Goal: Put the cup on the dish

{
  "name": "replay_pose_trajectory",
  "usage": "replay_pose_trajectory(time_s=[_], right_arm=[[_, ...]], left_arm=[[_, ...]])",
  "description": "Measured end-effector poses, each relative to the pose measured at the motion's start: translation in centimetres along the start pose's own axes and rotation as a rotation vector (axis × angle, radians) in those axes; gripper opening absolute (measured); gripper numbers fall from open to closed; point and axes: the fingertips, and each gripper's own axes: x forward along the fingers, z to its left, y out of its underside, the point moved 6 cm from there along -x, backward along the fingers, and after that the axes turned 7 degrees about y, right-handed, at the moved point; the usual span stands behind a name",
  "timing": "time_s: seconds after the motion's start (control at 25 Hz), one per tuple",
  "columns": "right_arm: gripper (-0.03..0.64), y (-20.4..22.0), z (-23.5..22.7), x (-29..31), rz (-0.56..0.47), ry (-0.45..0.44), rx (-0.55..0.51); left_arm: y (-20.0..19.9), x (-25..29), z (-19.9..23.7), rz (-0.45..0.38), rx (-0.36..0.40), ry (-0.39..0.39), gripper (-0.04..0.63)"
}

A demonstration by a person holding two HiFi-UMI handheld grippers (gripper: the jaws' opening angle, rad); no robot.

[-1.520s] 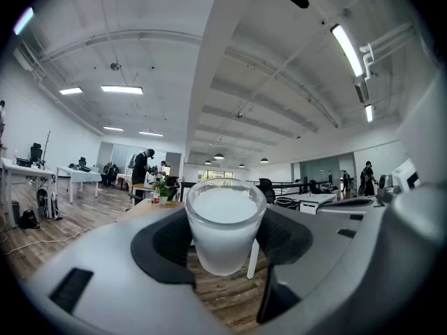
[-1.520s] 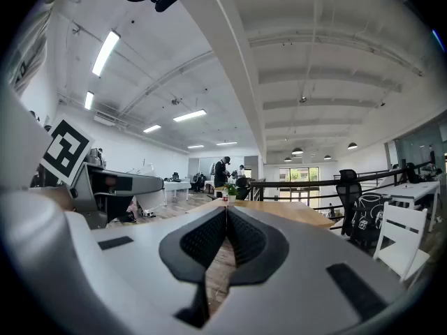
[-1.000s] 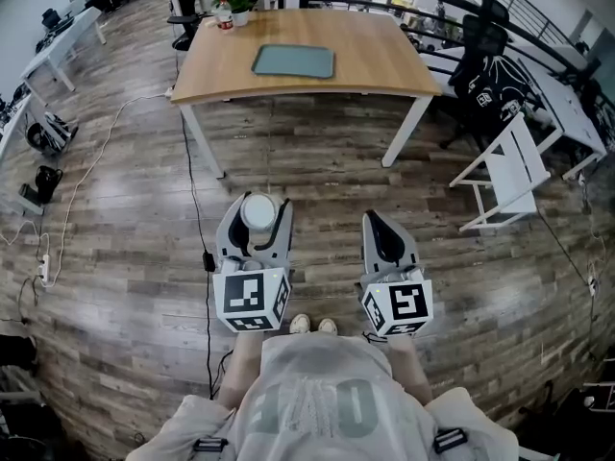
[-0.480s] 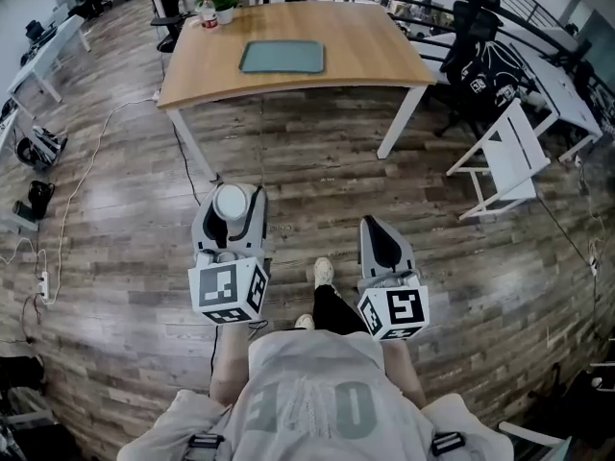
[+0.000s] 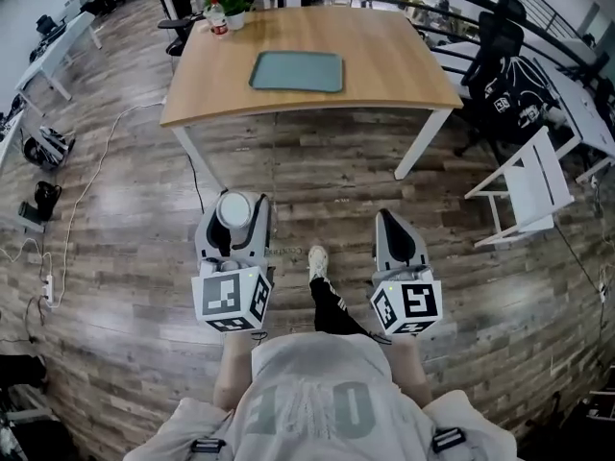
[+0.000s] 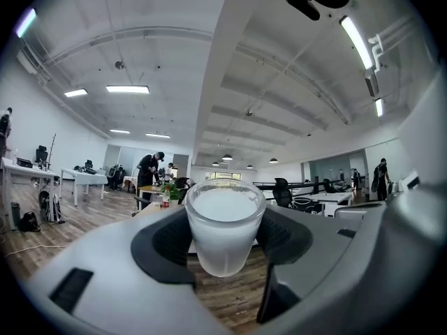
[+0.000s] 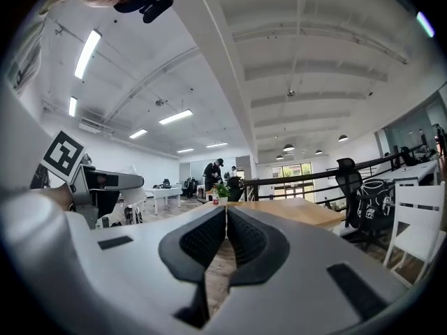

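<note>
A frosted white cup (image 6: 221, 227) stands upright between the black pads of my left gripper (image 5: 233, 221), which is shut on it. From the head view the cup (image 5: 233, 210) shows as a white round top over the wooden floor. My right gripper (image 5: 397, 242) is shut with nothing in it; in the right gripper view its pads (image 7: 225, 241) meet. The dish, a grey-green flat tray (image 5: 297, 71), lies on the wooden table (image 5: 384, 65) ahead, well beyond both grippers. The table edge (image 7: 300, 211) shows past the right jaws.
A potted plant (image 5: 231, 6) and a small red bottle (image 5: 219, 22) stand at the table's far left corner. A white chair (image 5: 527, 188) and black office chairs (image 5: 504, 75) stand to the right. A cable (image 5: 192, 185) runs across the floor left of the table. A person (image 6: 149, 176) stands far off.
The table has drawn slightly nearer and shifted in the head view as the person walks; a foot has stepped forward between the grippers. Both grippers keep their hold and spacing.
</note>
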Motion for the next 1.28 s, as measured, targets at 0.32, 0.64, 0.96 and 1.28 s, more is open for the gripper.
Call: replay_pose_trajectory(time_s=[0.32,0.64,0.96,1.28], right_arm=[[0.02,-3.7,-5.6,18.5,-0.012,-0.041,-0.114],[0.02,-5.9,-6.9,34.0,-0.003,-0.114,-0.178],[0.02,-4.7,-5.6,42.4,0.048,-0.215,-0.162],[0.02,-4.4,-4.2,51.9,0.088,-0.231,-0.166]], left_arm=[[-3.1,16.2,7.1,-0.032,0.044,-0.051,0.264],[-4.1,28.0,12.7,-0.037,0.02,-0.121,0.264],[-3.4,34.9,15.7,0.02,0.015,-0.125,0.264],[-4.2,43.7,21.6,0.014,0.005,-0.088,0.264]])
